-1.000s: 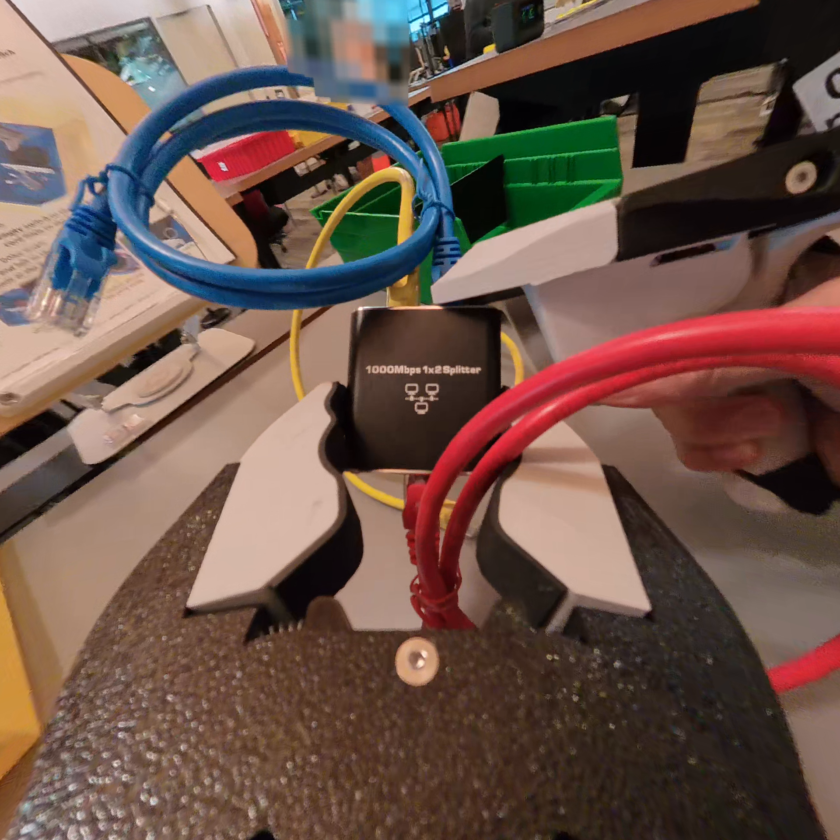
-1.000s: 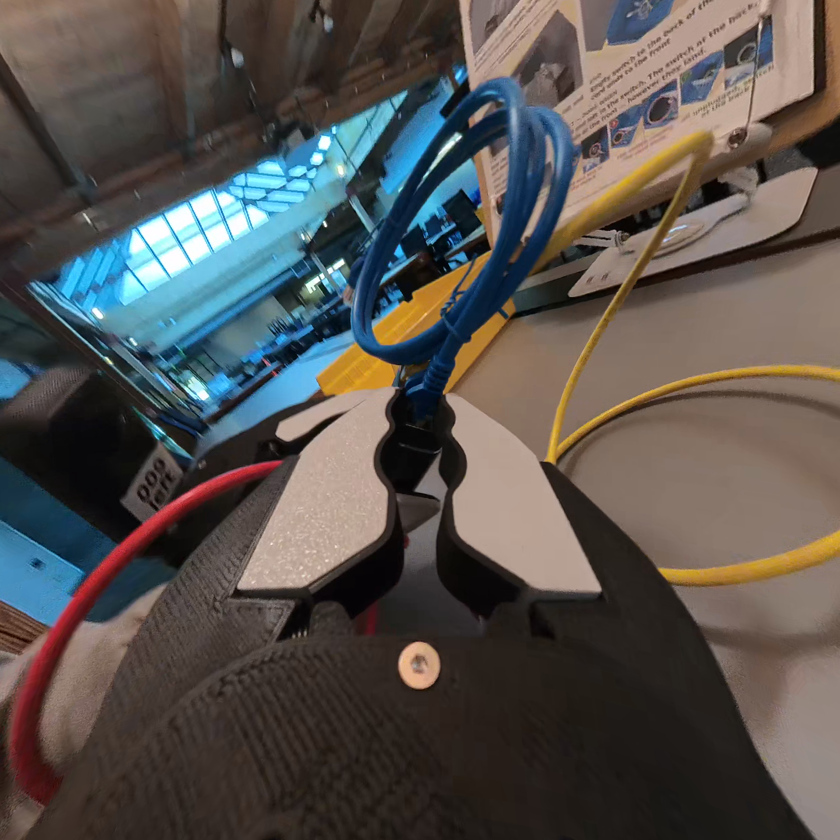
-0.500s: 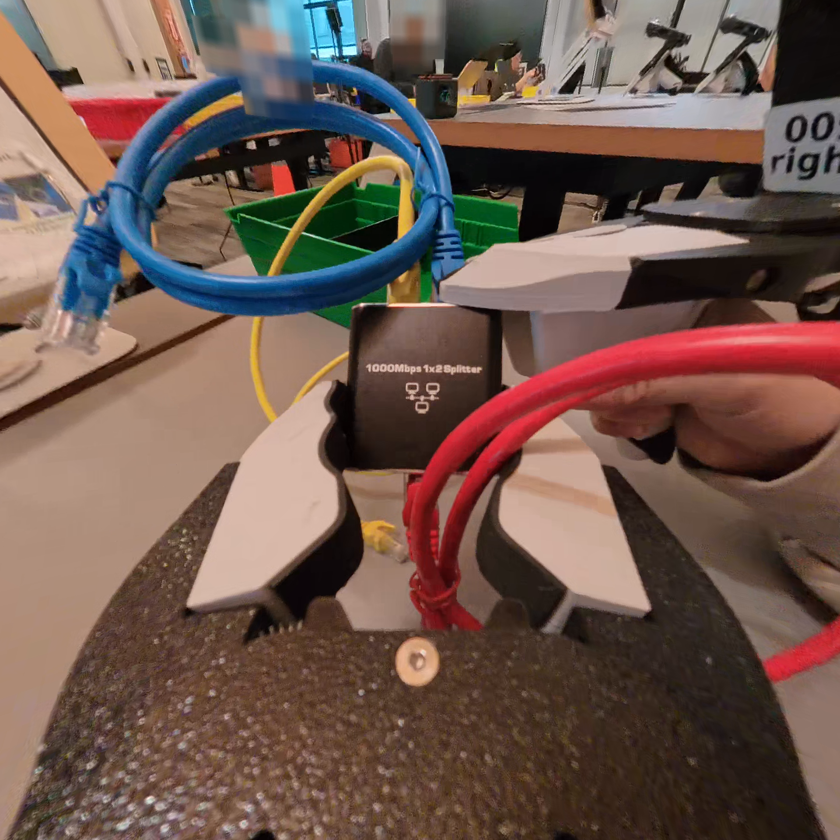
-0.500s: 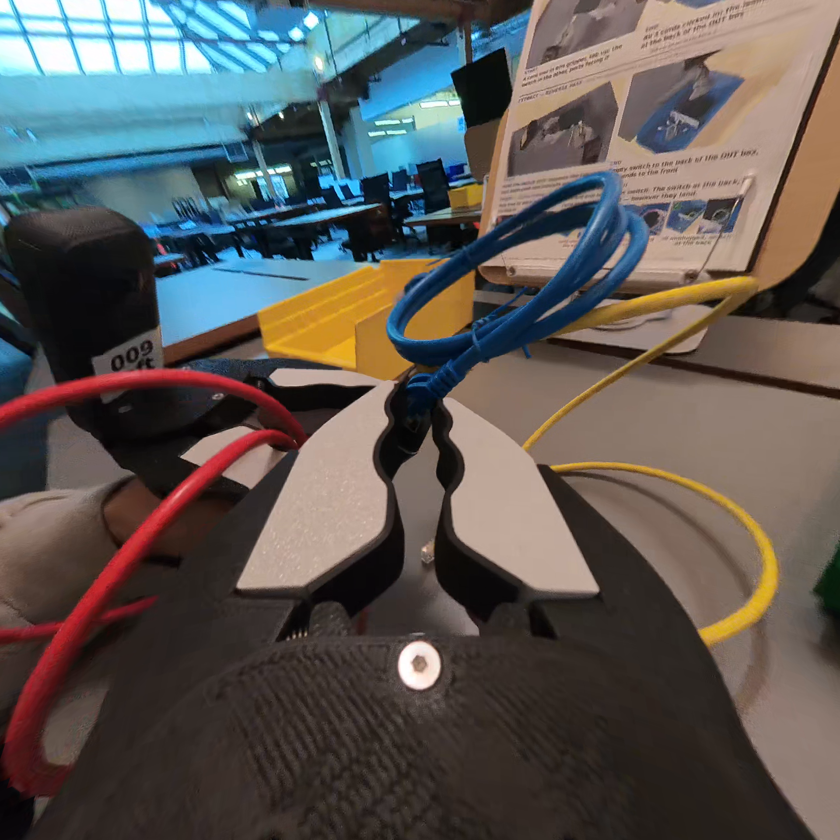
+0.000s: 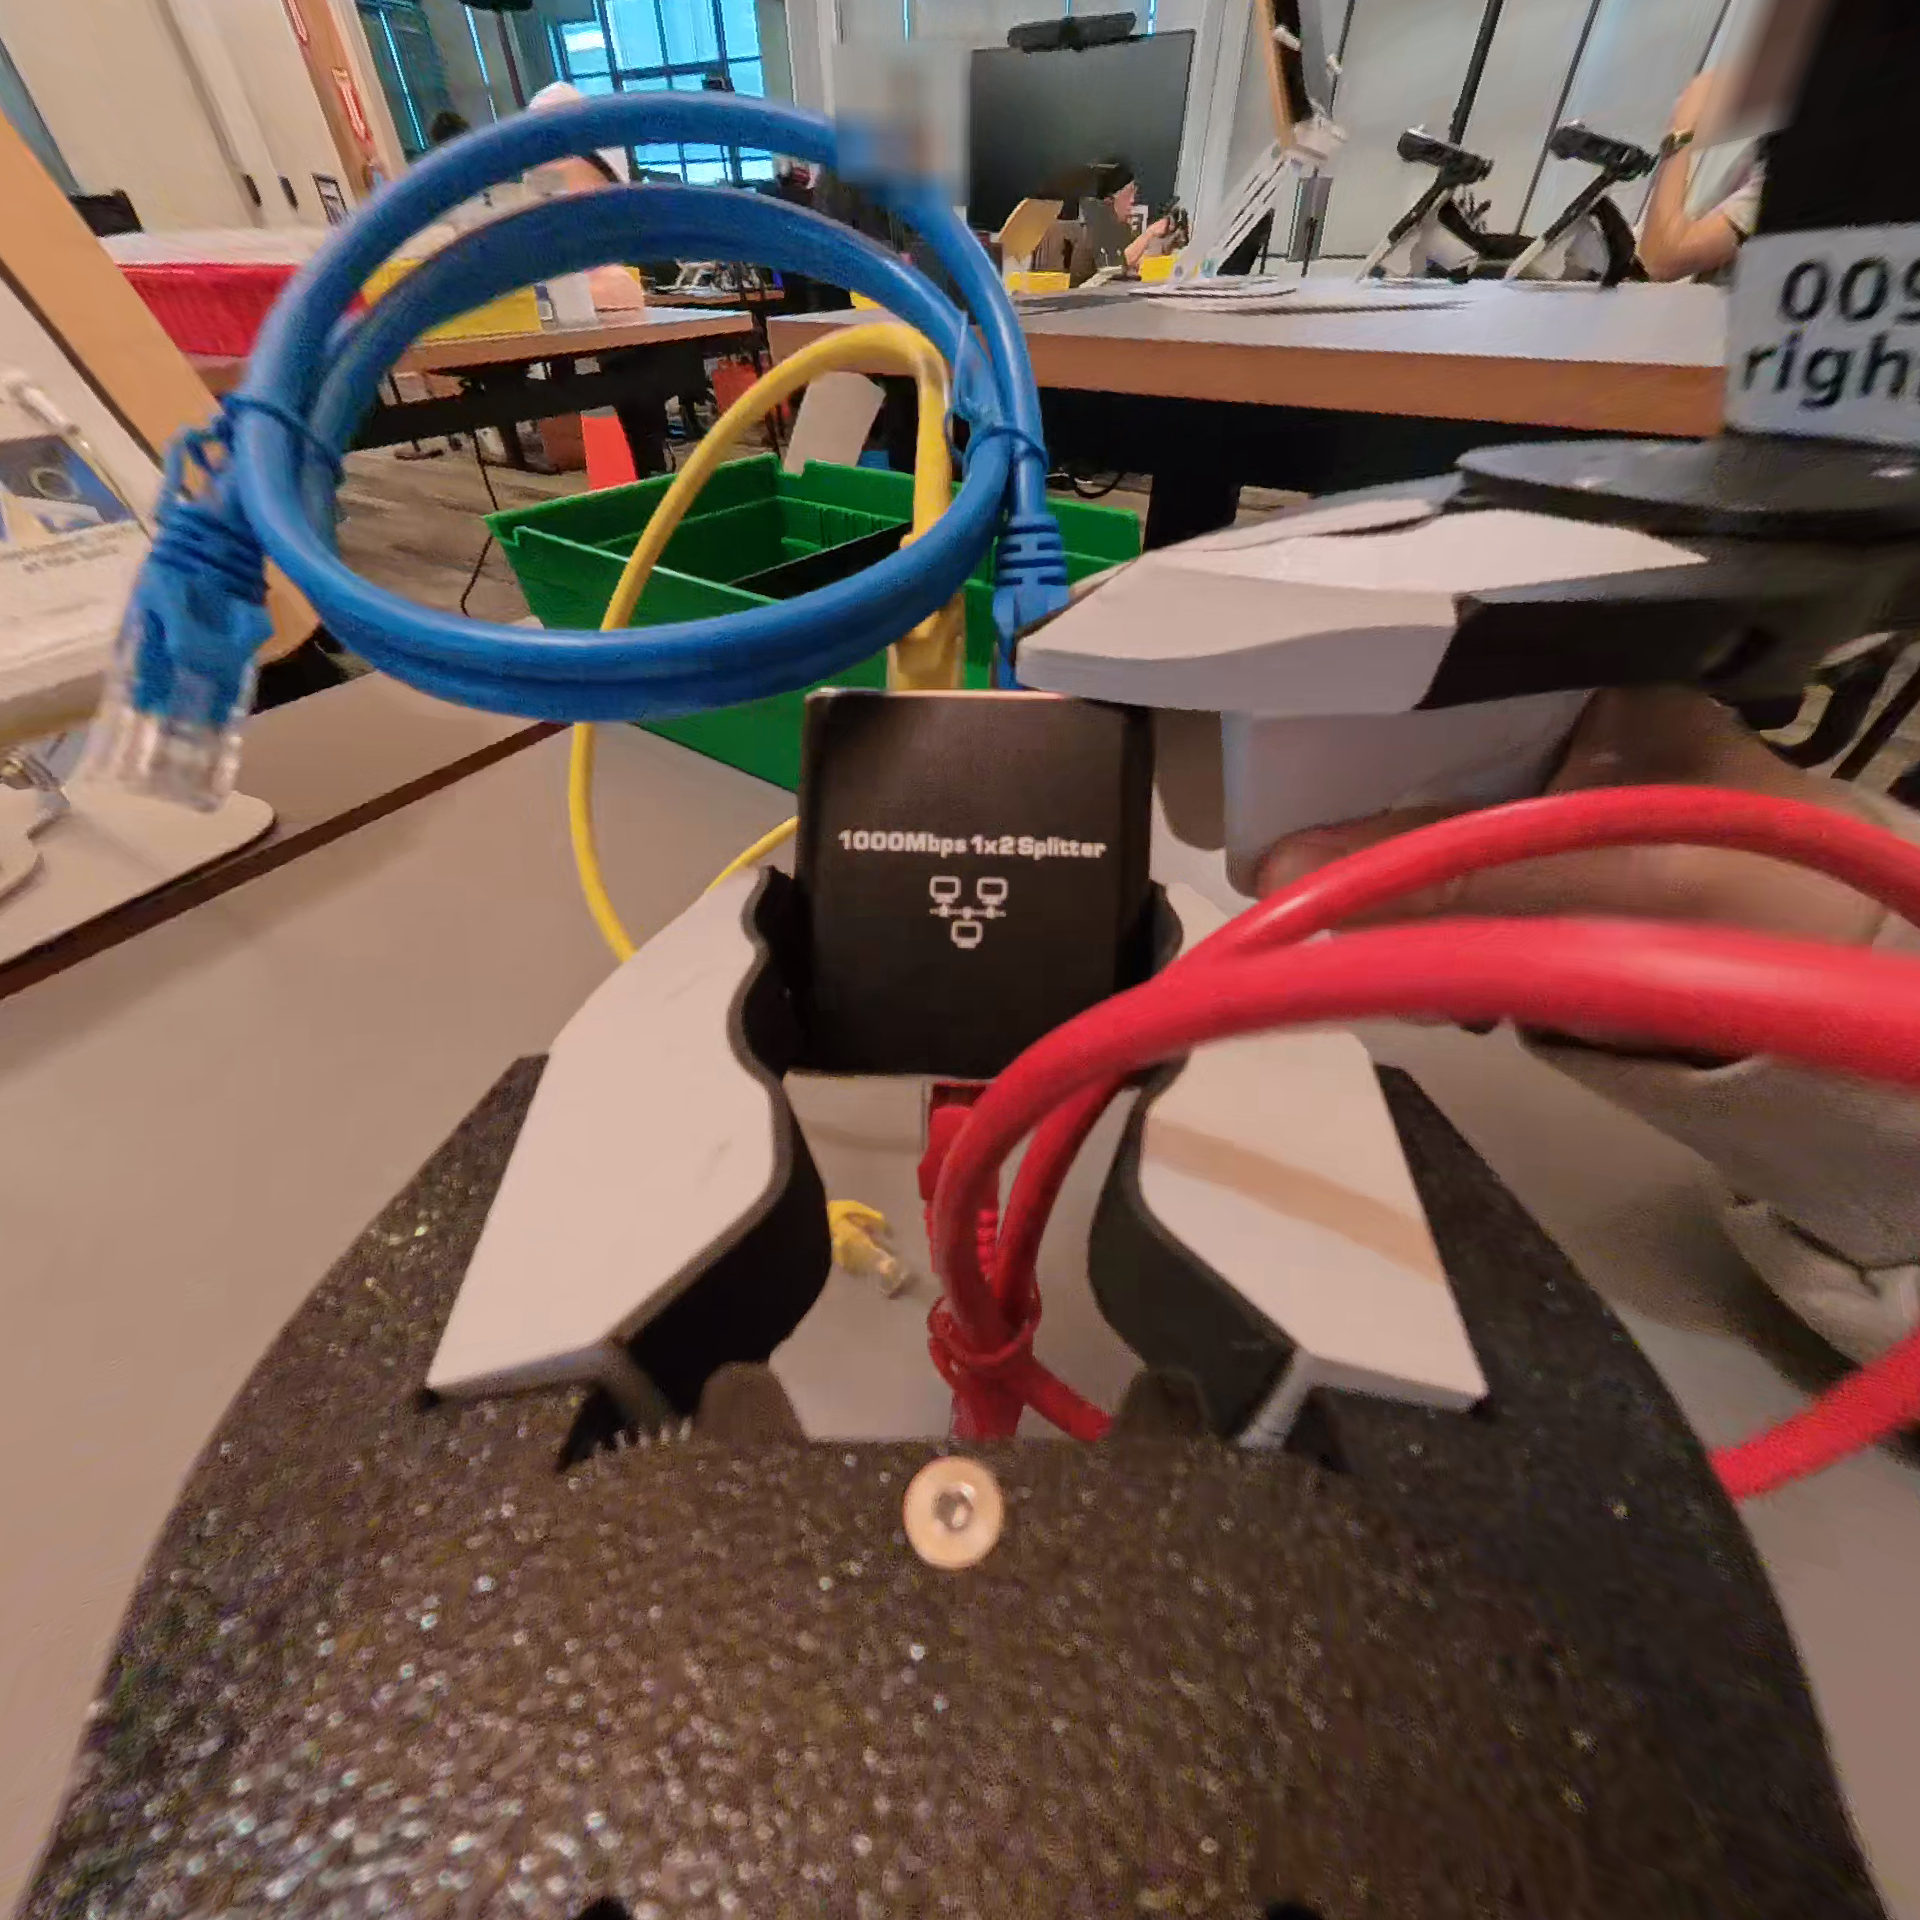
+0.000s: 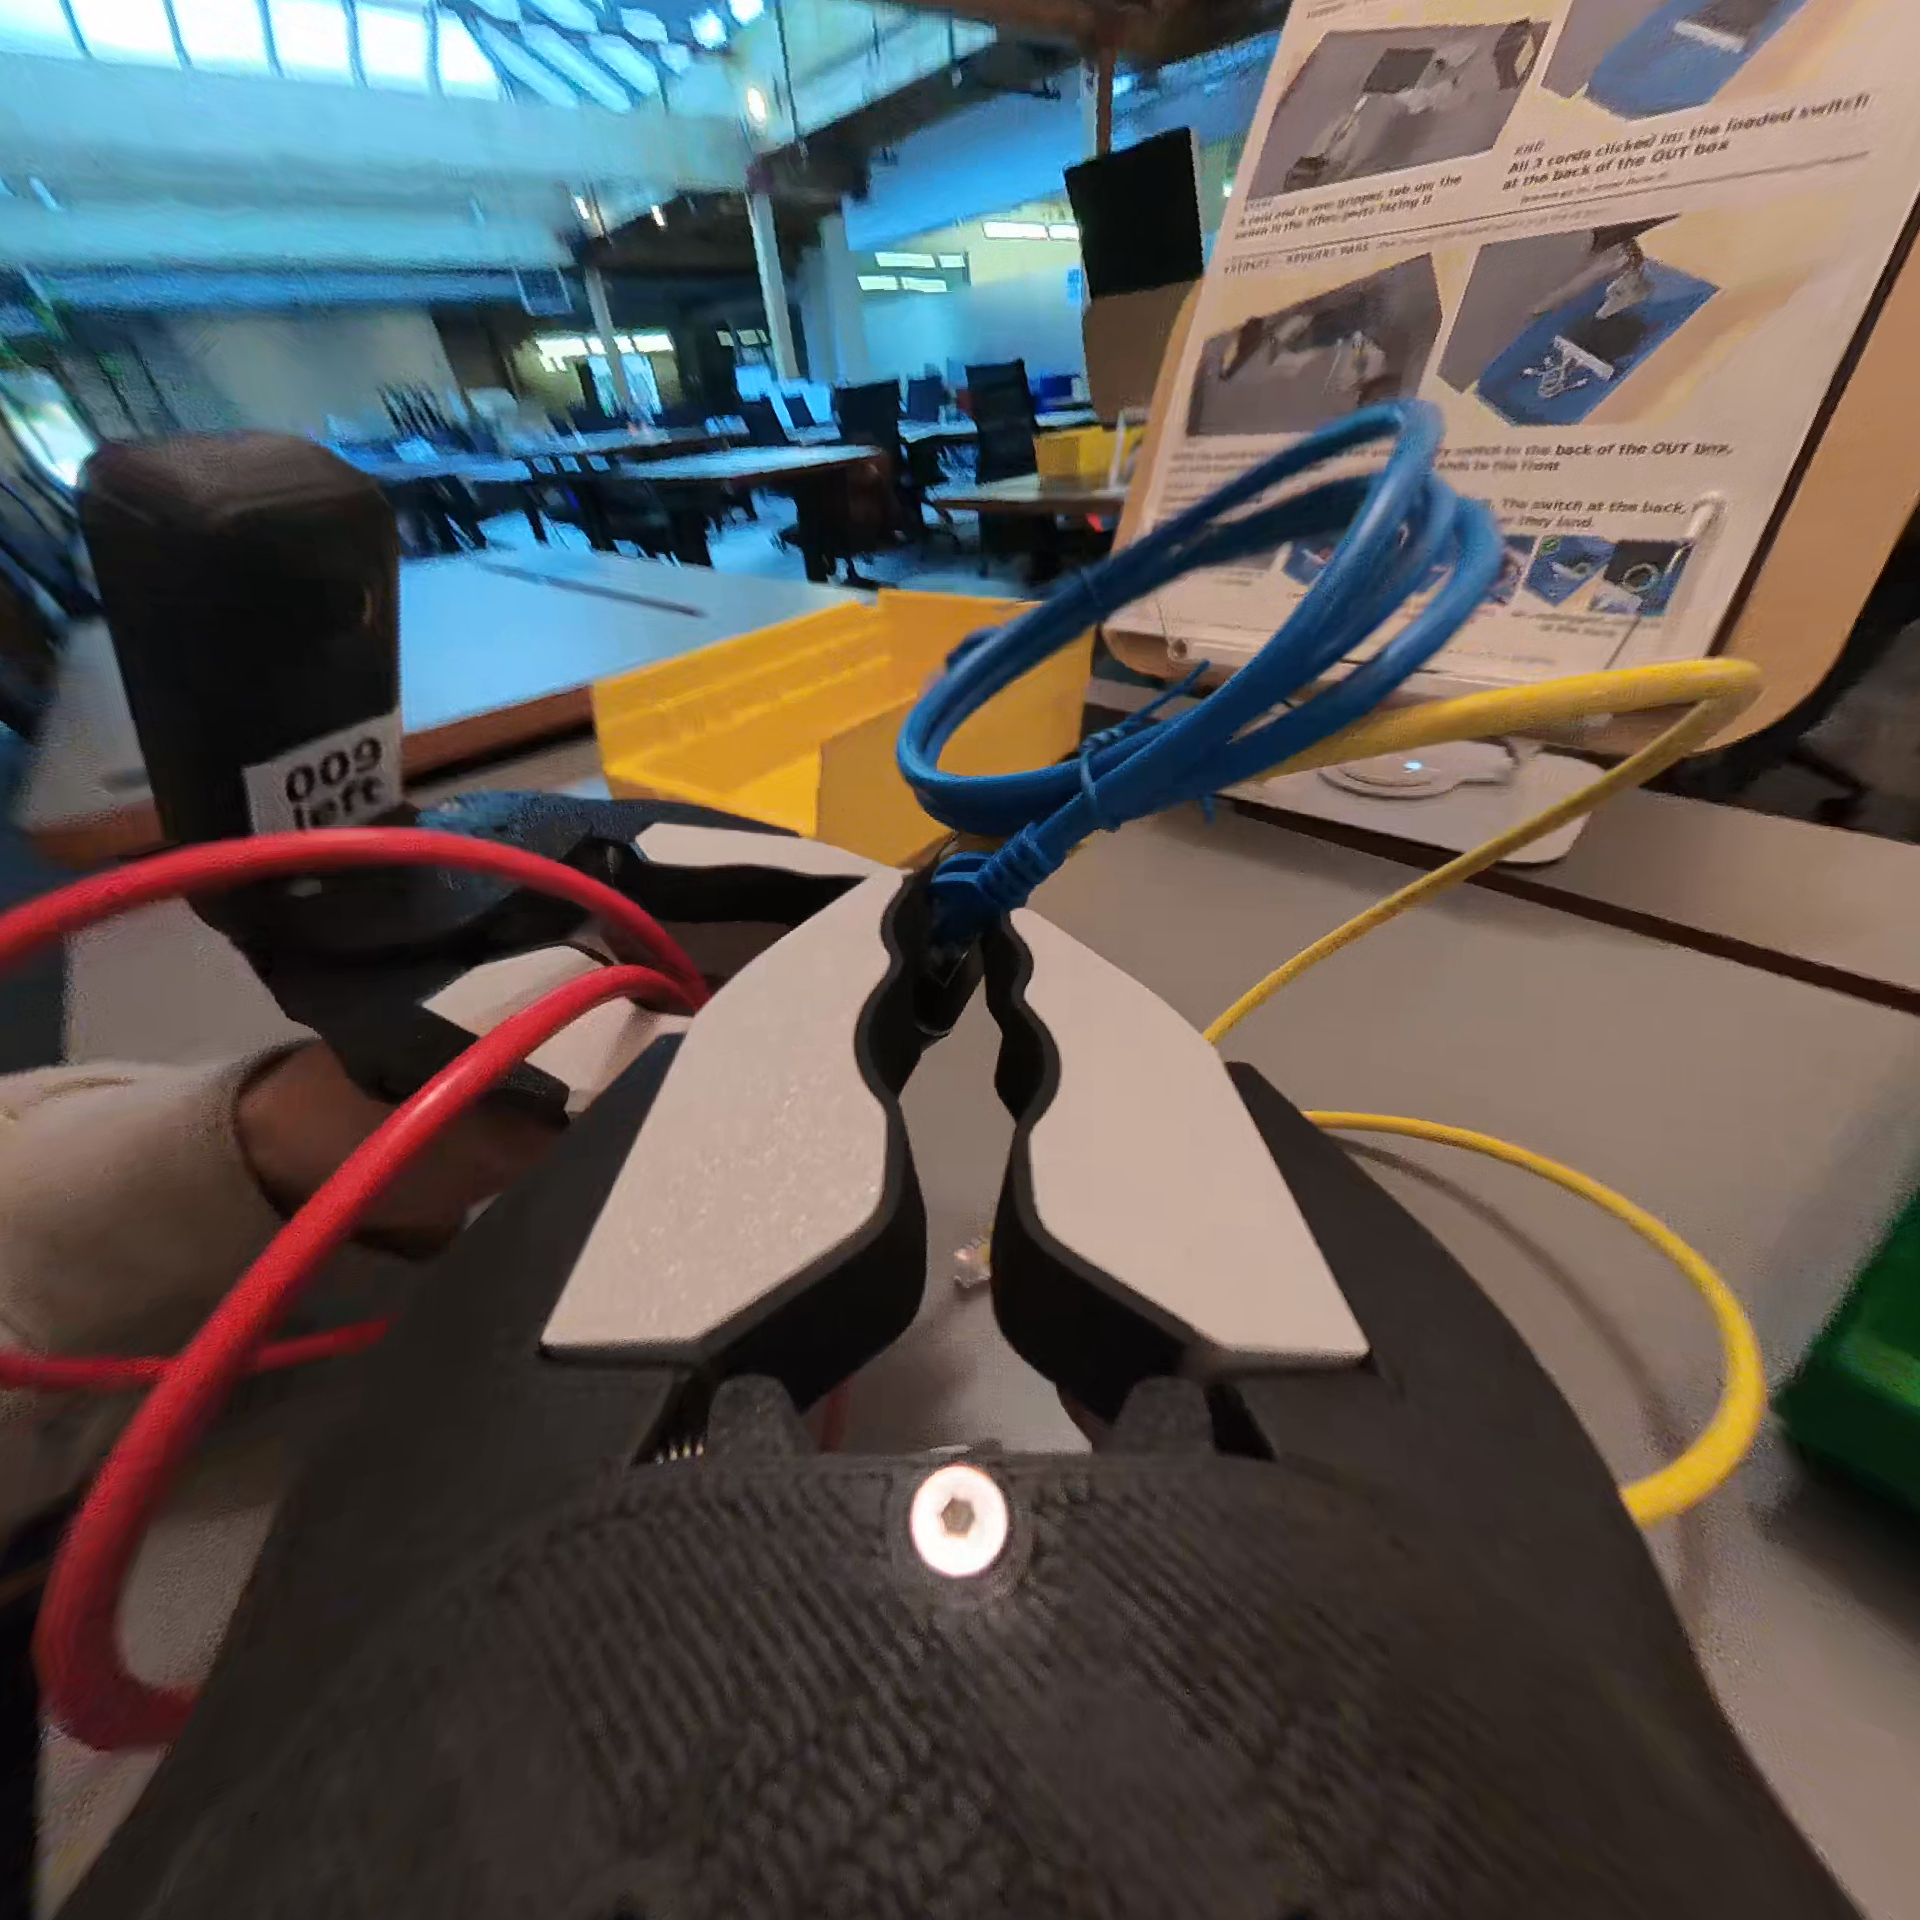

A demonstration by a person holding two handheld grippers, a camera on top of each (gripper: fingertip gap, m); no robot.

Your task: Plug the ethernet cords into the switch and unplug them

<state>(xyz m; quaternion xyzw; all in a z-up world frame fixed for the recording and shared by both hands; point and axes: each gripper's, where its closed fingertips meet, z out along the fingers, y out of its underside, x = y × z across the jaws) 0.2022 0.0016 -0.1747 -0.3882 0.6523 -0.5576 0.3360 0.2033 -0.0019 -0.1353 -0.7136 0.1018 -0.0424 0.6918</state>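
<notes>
Left wrist view puts the switch (image 5: 971, 883), a small black box, right where I want it: clamped upright between the fingers of my left gripper (image 5: 961, 997), held off the grey table (image 5: 312, 1039). A red cord (image 5: 1455, 966) is seated in its near end, its bundled loops sweeping off to my right. At the far end a yellow cord (image 5: 665, 582) appears plugged in, arching up and trailing down to the table, where its loose plug lies beneath the switch. Beside it the blue cord (image 5: 623, 665) stands coiled and tied above the switch, one clear plug dangling free at left, the other end going down at the far port. My right gripper (image 6: 951, 966) is closed narrow on that lower blue plug, at the switch's far edge. I cannot tell whether the blue plug is fully seated or partly out. So I judge all three cords to be at the switch, and the blue one is the step in hand, either the last insertion or the first removal. Beyond stand a green bin (image 5: 727, 540), a yellow bin (image 6: 790, 717) and an instruction board (image 6: 1507, 343).
</notes>
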